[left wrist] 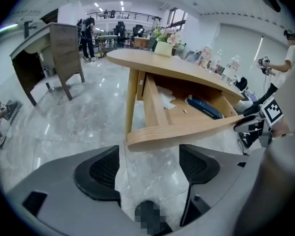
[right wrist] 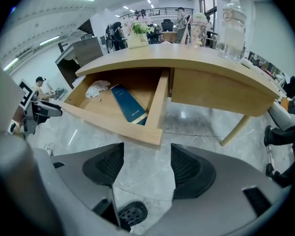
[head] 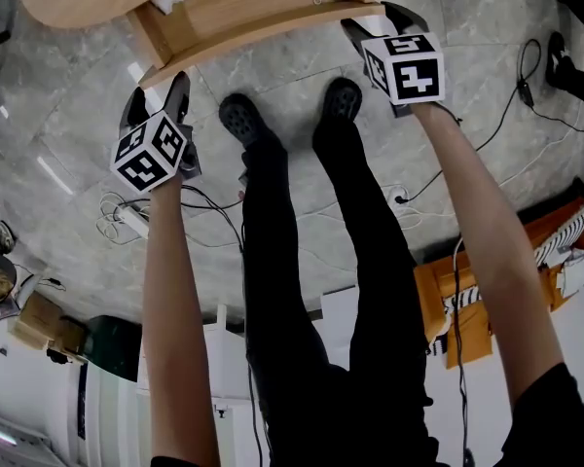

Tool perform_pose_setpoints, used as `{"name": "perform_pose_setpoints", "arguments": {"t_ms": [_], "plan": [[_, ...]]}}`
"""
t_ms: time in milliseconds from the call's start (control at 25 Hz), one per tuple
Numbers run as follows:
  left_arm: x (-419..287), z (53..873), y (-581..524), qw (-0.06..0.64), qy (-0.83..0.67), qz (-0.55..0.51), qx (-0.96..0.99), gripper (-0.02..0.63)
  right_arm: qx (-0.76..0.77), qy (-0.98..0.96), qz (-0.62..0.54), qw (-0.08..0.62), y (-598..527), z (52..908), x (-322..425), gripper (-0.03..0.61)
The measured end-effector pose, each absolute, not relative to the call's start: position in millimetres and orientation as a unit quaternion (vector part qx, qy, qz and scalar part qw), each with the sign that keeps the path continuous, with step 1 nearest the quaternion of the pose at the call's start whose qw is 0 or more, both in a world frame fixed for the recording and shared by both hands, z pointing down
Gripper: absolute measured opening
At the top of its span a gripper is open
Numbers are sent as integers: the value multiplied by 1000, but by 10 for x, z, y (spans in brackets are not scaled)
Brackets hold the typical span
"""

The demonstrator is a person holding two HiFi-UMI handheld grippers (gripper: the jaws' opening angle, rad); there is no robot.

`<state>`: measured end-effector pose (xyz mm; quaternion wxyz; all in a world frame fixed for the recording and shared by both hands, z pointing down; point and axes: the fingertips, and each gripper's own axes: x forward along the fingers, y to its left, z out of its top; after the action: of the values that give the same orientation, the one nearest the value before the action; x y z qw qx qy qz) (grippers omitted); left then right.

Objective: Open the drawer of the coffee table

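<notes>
Right gripper view shows the drawer [right wrist: 101,104] standing well out from under the coffee table [right wrist: 214,90]. Its inside is exposed, and a blue book [right wrist: 129,106] and a crumpled white sheet [right wrist: 96,88] lie in it. The front board [right wrist: 113,123] hangs over the stone floor [right wrist: 196,122]; no handle is visible on it.

Right gripper [right wrist: 146,167]: fingers [right wrist: 189,168] released, nothing between them, the board's near corner just ahead. Left gripper [left wrist: 148,167]: fingers [left wrist: 101,173] likewise released and empty, just short of the board's other corner. Head view confirms one gripper near each end of the board; neither appears to touch it.

Assessment: the opening appears largely complete. If more travel is wanted, both ends of the board should be taken together and drawn straight back, level and at an even rate, so the drawer does not skew and bind. The pull should stop before the drawer's back clears the table. No runner stops are visible, and the person's shoes [head: 241,117] stand close by the board.
</notes>
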<state>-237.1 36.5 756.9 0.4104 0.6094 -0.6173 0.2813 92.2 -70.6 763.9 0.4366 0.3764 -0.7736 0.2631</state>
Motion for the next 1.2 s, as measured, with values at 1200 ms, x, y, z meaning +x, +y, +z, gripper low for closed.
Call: {"name": "perform_pose_setpoints", "arguments": {"t_ms": [1200], "plan": [[-1029, 4587, 546, 350, -570, 253, 699, 373, 361, -811, 262, 378, -60, 4628, 920, 283]]}}
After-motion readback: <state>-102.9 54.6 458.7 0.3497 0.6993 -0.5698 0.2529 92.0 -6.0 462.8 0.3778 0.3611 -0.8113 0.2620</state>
